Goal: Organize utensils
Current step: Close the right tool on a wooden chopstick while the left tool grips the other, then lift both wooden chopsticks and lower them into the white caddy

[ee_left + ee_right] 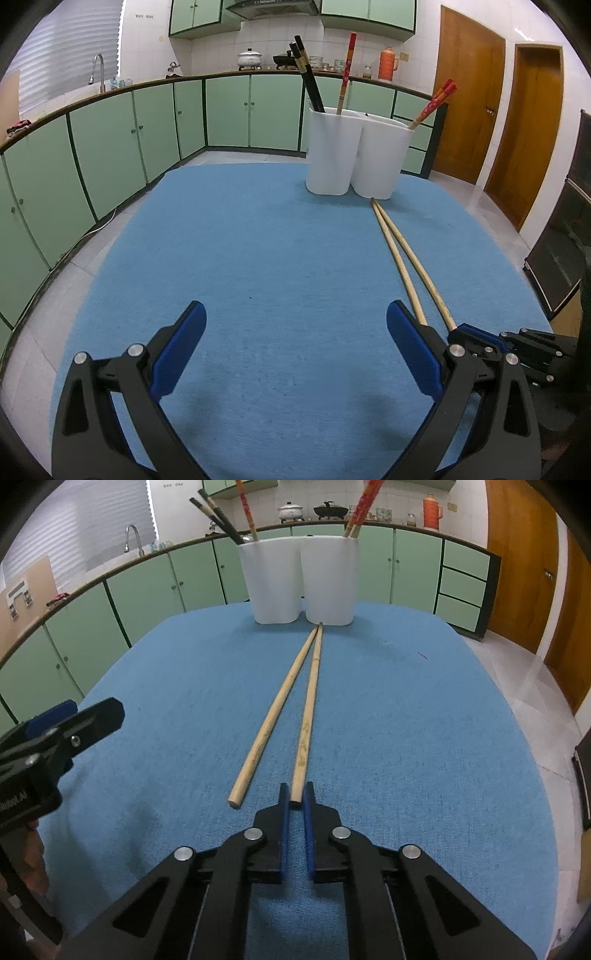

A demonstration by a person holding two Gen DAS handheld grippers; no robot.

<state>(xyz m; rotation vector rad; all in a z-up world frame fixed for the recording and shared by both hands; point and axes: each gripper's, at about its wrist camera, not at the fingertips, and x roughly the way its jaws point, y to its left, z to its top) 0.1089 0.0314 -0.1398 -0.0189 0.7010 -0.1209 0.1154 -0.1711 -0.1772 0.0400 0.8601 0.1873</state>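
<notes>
Gripping the near end of one bamboo chopstick (306,734), my right gripper (295,797) has its blue pads (283,830) pinched in tight on either side of the stick's butt, low over the blue cloth (406,738). No earlier view lets me say more than that: the jaws stand nearly together with the stick between them.

My left gripper (295,325) hangs over bare cloth with its jaws spread wide and nothing between them. In the right wrist view it shows at the left edge, well apart from the sticks, with part of a hand (35,853) under it.

A second bamboo chopstick (275,716) lies free on the cloth just left of the held one. The two run away from me toward the holder, close at their far tips and spreading apart at the near ends. Those far tips stop just short of the base of the white holder (303,579).

That holder has two compartments side by side. Its left one carries black chopsticks (218,517) and one red-topped chopstick (246,509), all leaning. Its right one carries a pair of red chopsticks (360,509), tilted to the right.

Behind the table runs a green cabinet (110,147) row with a tap (99,72), pots and an orange flask (388,62) on the counter, and wooden doors (469,103) at right.
</notes>
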